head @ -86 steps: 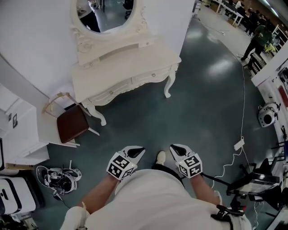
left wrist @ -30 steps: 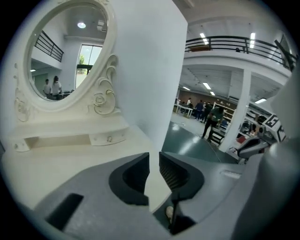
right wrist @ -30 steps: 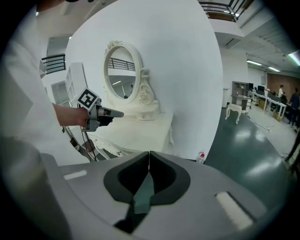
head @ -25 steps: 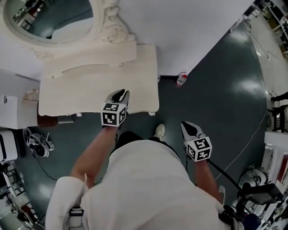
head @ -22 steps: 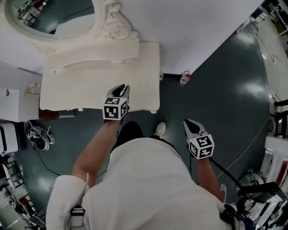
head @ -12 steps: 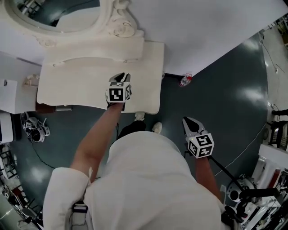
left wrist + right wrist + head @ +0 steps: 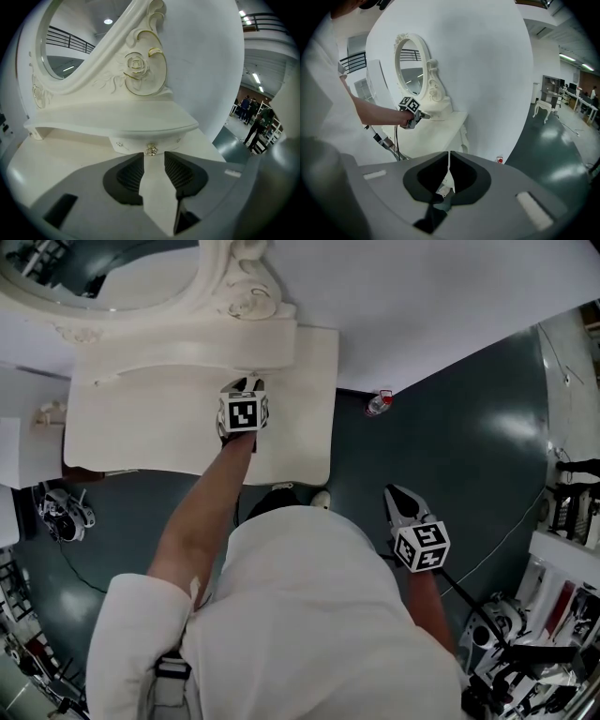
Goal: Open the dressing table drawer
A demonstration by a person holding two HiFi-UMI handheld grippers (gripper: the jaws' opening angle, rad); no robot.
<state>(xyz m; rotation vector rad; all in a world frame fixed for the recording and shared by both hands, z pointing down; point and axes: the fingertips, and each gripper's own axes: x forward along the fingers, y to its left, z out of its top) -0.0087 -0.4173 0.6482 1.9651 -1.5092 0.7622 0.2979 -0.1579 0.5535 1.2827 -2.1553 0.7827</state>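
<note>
The cream dressing table [image 7: 141,427] stands against the white wall, with its oval mirror [image 7: 94,268] above. My left gripper [image 7: 246,383] reaches over the tabletop to the small drawer [image 7: 161,142] under the mirror shelf. In the left gripper view its jaws are opening. The drawer's small metal knob [image 7: 151,150] sits just ahead of the fingertips, in line with the gap, and nothing is gripped. My right gripper [image 7: 397,495] hangs over the dark floor to the right of the table, jaws shut with nothing in them. The right gripper view shows the table [image 7: 440,129] and the left gripper [image 7: 423,114] from the side.
A small bottle [image 7: 378,404] stands on the floor by the wall, right of the table. Headset-like gear with cables [image 7: 61,512] lies on the floor at the left. Equipment and a cable [image 7: 520,652] crowd the lower right. Distant people [image 7: 258,124] stand far behind.
My left gripper has travelled from the table's front edge across the top to the small drawer below the mirror. The right gripper has shifted only a little.
</note>
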